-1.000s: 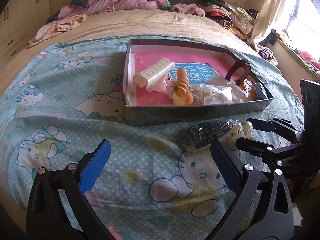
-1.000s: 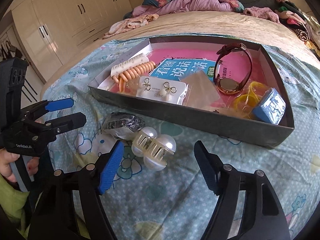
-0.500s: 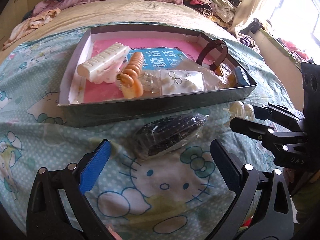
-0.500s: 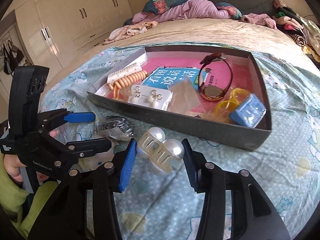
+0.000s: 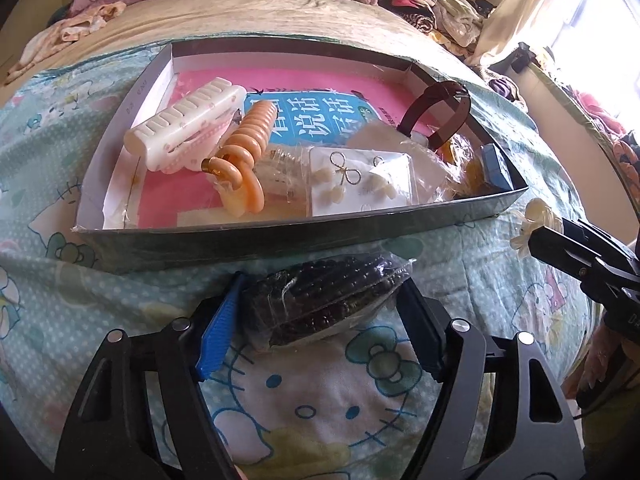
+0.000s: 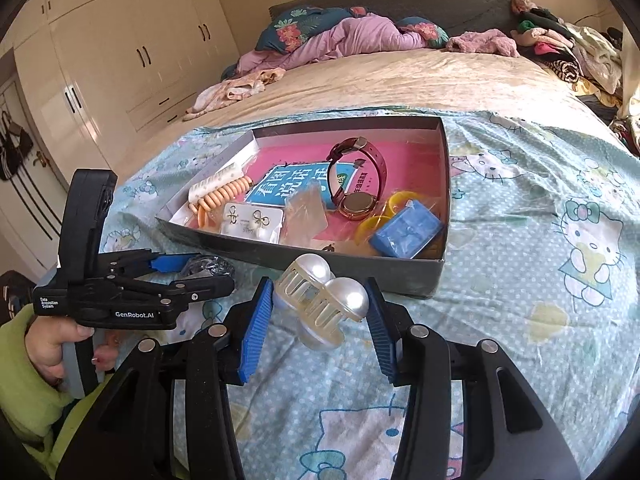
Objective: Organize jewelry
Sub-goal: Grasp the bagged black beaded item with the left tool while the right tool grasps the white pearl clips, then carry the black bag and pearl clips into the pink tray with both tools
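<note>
My left gripper (image 5: 320,320) is shut on a clear bag of dark beads (image 5: 324,296) lying on the bedsheet just in front of the grey tray (image 5: 304,232). My right gripper (image 6: 318,312) is shut on a pearl hair claw (image 6: 324,296) and holds it above the sheet, near the tray's front wall (image 6: 304,258). The tray holds a white comb clip (image 5: 184,120), an orange coil tie (image 5: 244,148), an earring card (image 5: 360,180), a watch (image 6: 356,184) and a blue box (image 6: 408,228). The left gripper also shows in the right wrist view (image 6: 188,276), and the claw in the left wrist view (image 5: 534,220).
The tray lies on a Hello Kitty sheet (image 6: 540,240) over a bed. Heaped clothes (image 6: 352,36) lie at the head of the bed and along its right side. A white wardrobe (image 6: 120,52) stands to the left.
Both grippers have closed: the left moved forward onto the bead bag, the right shut on the pearl claw and lifted it off the sheet.
</note>
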Available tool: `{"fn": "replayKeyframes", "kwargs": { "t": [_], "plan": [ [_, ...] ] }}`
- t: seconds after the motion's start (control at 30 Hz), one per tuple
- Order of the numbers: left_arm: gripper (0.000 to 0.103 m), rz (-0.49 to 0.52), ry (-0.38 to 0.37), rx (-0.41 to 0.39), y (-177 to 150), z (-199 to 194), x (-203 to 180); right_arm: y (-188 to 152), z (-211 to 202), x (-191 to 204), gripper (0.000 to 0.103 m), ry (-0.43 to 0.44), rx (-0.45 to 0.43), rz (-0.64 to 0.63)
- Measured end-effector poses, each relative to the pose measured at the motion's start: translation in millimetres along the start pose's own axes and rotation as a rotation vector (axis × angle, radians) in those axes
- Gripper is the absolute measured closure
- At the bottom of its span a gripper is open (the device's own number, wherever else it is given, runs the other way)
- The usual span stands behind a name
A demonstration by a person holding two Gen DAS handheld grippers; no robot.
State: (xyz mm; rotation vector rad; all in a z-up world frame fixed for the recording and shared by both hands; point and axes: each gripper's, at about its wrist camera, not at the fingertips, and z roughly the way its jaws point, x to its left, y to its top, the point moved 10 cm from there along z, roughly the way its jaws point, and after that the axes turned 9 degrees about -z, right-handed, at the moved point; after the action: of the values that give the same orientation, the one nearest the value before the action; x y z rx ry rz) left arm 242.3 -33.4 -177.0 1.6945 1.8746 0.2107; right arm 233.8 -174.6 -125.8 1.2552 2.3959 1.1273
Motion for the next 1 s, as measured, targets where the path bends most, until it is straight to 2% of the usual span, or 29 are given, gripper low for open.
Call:
{"fn": "replayKeyframes", "kwargs": {
  "t": [0.33, 0.63, 1.0],
  "plan": [
    [0.04, -0.039, -0.063, -0.077, 5, -42, -3, 9, -9, 13, 0.059, 0.026, -0.028, -0.019],
    [0.04, -0.069, -0.023, -0.192, 30, -83, 14, 27, -14, 23, 0.059, 0.039, -0.061, -0.046],
    [0.04, -0.079, 0.029, -0.272, 63, -102, 32, 61, -18, 28, 0.059, 0.027, -0.114, -0.099]
  ]
}}
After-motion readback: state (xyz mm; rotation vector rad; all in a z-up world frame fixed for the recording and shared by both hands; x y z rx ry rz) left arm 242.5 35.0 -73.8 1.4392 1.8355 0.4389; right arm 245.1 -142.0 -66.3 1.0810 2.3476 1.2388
